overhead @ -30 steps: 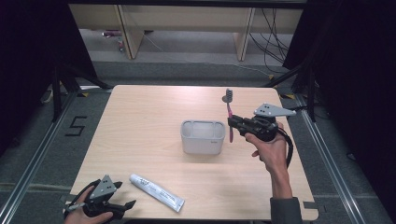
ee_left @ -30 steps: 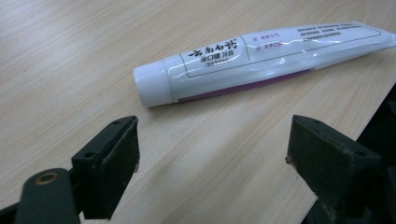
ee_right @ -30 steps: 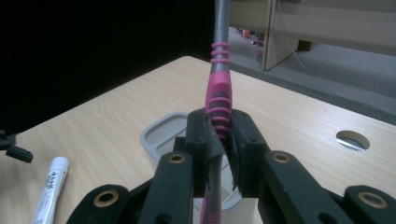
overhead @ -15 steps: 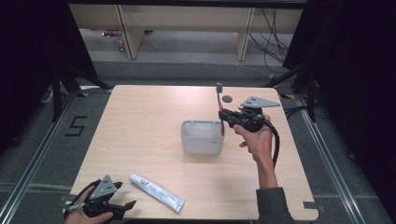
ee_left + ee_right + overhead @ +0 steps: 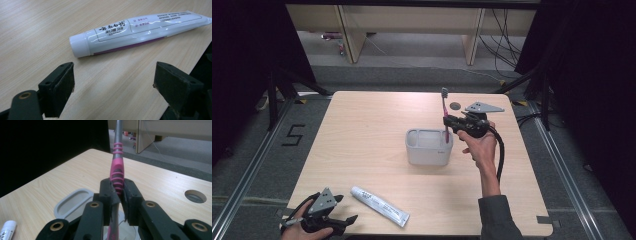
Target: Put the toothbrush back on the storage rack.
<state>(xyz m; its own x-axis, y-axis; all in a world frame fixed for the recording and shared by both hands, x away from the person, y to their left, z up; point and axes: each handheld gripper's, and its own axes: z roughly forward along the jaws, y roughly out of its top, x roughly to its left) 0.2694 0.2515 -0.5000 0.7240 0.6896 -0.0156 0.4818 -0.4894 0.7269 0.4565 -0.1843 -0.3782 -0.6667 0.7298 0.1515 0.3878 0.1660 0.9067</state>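
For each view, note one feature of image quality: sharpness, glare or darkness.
High view: soft overall, dark surroundings around the lit table. Left gripper view: toothpaste tube sharp, glare streaks on it. Right gripper view: toothbrush handle fairly clear, left background black.

Toothpaste tube: black Chinese characters in boxed label near cap end, smaller line beneath; two small red-checked lines further along; block of fine print toward crimped end, too small to read. Floor left of table: black "5" marked on grey surface.
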